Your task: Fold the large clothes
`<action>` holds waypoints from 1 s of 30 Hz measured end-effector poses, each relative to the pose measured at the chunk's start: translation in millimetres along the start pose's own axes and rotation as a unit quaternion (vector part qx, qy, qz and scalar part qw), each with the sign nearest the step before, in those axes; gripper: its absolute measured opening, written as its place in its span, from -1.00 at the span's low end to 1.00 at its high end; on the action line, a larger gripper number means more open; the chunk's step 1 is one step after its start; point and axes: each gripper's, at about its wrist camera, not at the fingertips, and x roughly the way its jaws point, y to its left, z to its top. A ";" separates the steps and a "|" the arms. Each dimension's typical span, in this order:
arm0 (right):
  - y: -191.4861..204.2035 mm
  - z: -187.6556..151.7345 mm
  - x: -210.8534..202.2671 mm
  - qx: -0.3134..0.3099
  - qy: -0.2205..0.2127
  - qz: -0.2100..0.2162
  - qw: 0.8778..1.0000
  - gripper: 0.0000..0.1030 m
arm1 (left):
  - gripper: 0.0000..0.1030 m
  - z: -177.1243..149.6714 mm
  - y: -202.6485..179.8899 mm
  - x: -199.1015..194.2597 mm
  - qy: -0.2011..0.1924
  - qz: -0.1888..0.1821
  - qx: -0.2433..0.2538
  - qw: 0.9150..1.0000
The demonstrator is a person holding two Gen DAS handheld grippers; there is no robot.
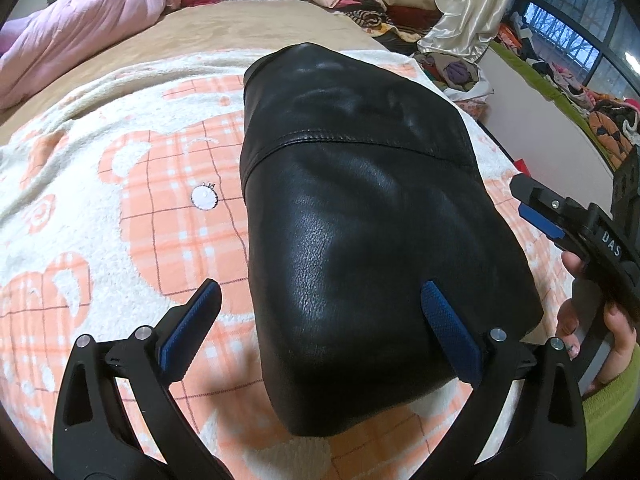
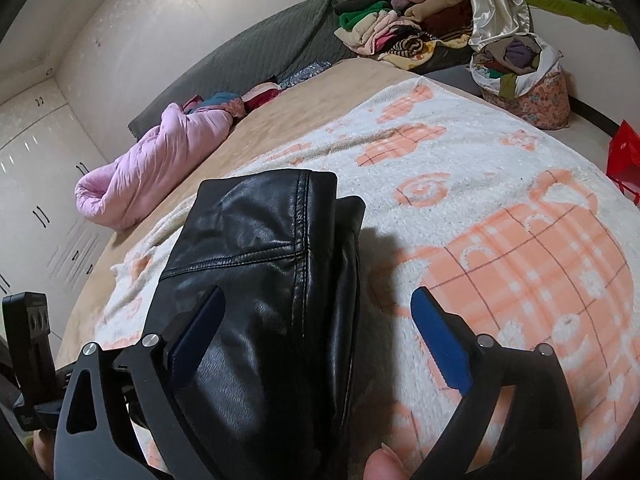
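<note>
Left wrist view.
- Item: black leather jacket, folded into a thick block, lying on the peach-and-cream blanket that covers the bed.
- Long axis: runs straight away from my left gripper, near end just under and between its fingers, far end toward the tan sheet.
- Left gripper: spread wide, holding nothing. Its right pad lies over the jacket's near right part; its left pad hangs over bare blanket just beside the jacket's left edge.
- My right gripper shows at the right margin, off the jacket's right side, with blanket between.
- Room: wide open blanket to the left; to the right the bed edge is near.

Right wrist view.
- Item: same jacket, seen along its side, stacked layers and a seam showing.
- Position: below and left of centre, long axis away from me and slightly left.
- Right gripper: fingers wide apart and empty. The left pad stands over the leather; the right pad over bare blanket, clear of the jacket's right edge.
- Room: open blanket ahead and to the right; pink quilt well apart at far left.

Judgement: the left hand sits squarer to the near end; the fold looks close to finished, and any squaring would come from the ends.
</note>
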 end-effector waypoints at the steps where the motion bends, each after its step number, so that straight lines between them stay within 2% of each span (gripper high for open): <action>1: 1.5 -1.4 -0.8 -0.002 0.000 -0.001 1.000 0.82 | 0.81 -0.6 0.1 -0.7 0.000 0.000 0.000 1.000; 18: 9.3 -25.8 -17.9 -0.007 -0.004 -0.004 1.000 0.84 | 0.81 -9.7 0.1 -11.9 -0.005 0.003 0.000 1.000; 20: 10.0 -29.8 -16.3 -0.007 0.009 -0.004 1.000 0.83 | 0.81 -11.5 2.3 -11.0 -0.003 0.006 -0.002 1.000; 24: 5.6 -43.2 -0.7 0.014 0.066 -0.007 0.998 0.82 | 0.82 -14.5 7.4 -7.8 0.002 0.006 -0.009 1.000; 27: -6.4 -52.9 16.1 0.063 0.115 0.034 0.991 0.80 | 0.82 -14.8 8.8 -4.8 0.005 0.002 -0.009 1.000; 30: -17.1 -55.6 23.7 0.099 0.131 0.074 0.984 0.59 | 0.82 -13.3 11.6 2.0 0.010 -0.009 -0.014 1.000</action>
